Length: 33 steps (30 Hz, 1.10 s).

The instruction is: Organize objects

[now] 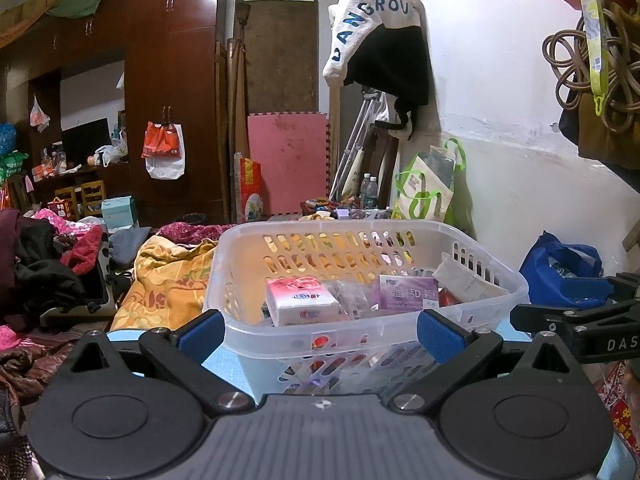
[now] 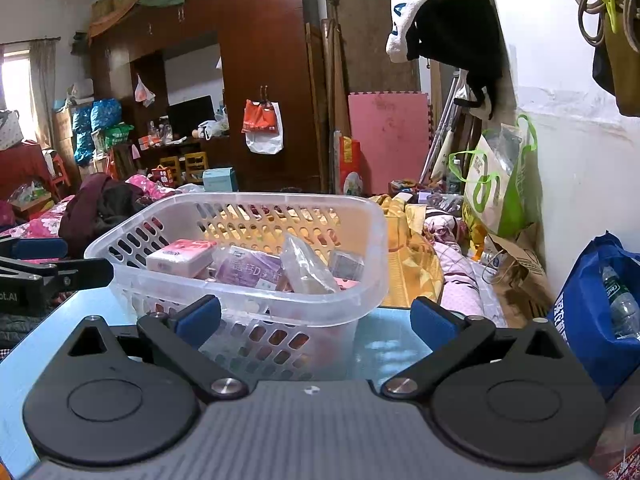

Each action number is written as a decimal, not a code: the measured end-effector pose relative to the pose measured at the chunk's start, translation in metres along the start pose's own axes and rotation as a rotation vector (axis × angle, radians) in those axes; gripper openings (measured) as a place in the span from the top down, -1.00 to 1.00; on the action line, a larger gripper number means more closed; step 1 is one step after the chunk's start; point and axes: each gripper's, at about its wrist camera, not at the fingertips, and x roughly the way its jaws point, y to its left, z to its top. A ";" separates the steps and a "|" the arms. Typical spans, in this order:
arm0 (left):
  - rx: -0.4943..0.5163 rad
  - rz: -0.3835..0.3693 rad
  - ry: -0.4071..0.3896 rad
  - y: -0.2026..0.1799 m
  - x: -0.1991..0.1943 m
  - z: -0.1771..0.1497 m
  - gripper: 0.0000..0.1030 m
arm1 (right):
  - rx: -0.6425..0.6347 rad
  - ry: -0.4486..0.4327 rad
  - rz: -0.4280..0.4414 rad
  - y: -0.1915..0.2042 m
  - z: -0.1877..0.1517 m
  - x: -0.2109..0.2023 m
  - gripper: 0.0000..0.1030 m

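Note:
A clear plastic basket [image 1: 248, 332] stands on a light blue table top [image 2: 384, 348]; it also shows in the right wrist view [image 2: 376, 280]. Inside lie a pink tissue pack [image 1: 300, 300], a purple medicine box [image 1: 408, 294], a clear plastic bag [image 2: 304, 264] and other small packs. My left gripper [image 1: 320, 334] is open and empty, its blue pads close to the basket's near wall. My right gripper [image 2: 316, 318] is open and empty, just right of the basket's near corner. Each gripper shows at the edge of the other's view.
A blue bag [image 2: 592, 320] with a water bottle sits at the right by the white wall. A bed with a yellow quilt [image 1: 168, 280] and heaped clothes [image 1: 44, 264] lies behind the table. A green and white tote [image 2: 496, 184] and wardrobe [image 1: 172, 92] stand further back.

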 end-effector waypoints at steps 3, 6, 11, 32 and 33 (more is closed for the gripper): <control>-0.003 -0.002 0.003 0.000 0.000 -0.001 -1.00 | -0.006 0.003 -0.001 0.001 -0.001 0.001 -1.00; -0.003 -0.003 0.006 0.000 0.001 -0.002 -1.00 | -0.010 0.003 0.000 0.002 0.000 0.001 -1.00; -0.006 -0.003 0.002 0.002 0.001 -0.002 -1.00 | -0.009 0.004 -0.001 0.003 0.000 0.001 -1.00; 0.014 0.007 -0.017 -0.012 0.007 0.009 -1.00 | -0.011 -0.004 -0.003 0.002 0.001 0.000 -1.00; 0.013 0.012 -0.017 -0.013 0.008 0.010 -1.00 | -0.011 -0.003 -0.004 0.002 0.001 0.000 -1.00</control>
